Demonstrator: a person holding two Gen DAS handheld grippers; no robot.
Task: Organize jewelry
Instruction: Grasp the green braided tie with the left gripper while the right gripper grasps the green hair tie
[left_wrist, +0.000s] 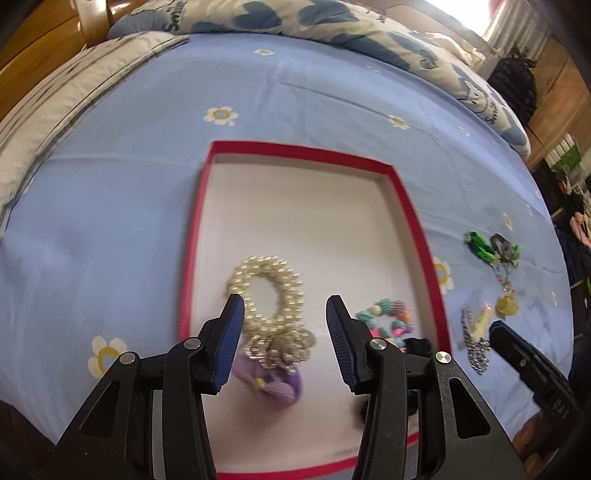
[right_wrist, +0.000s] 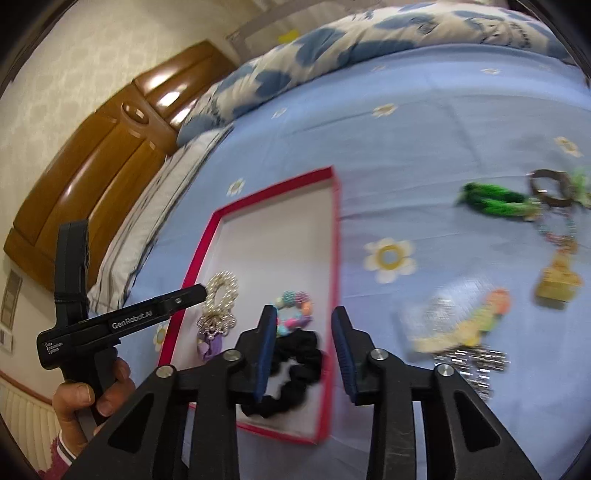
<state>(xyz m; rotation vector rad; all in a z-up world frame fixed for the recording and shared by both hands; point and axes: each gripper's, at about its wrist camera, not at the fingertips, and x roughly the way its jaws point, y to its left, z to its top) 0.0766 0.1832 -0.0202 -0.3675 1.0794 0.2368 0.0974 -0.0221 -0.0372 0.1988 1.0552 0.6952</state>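
Jewelry lay partly in the red box (left_wrist: 402, 192) on the bed (left_wrist: 110, 221); the silver chain (right_wrist: 469, 363) waited outside. My left gripper (left_wrist: 284, 328) and right gripper (right_wrist: 304, 341) had jaws half open, holding nothing. I feared a jaw snagging the black scrunchie (right_wrist: 295, 373) and dragging it out.

Blue flowered bedsheet (left_wrist: 295, 96), wooden headboard (right_wrist: 99, 158), patterned wallpaper (right_wrist: 74, 55), bright window (left_wrist: 480, 14).

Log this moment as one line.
left gripper open | right gripper open | red-rimmed tray: pearl bracelet, black scrunchie | silver chain on bedsheet
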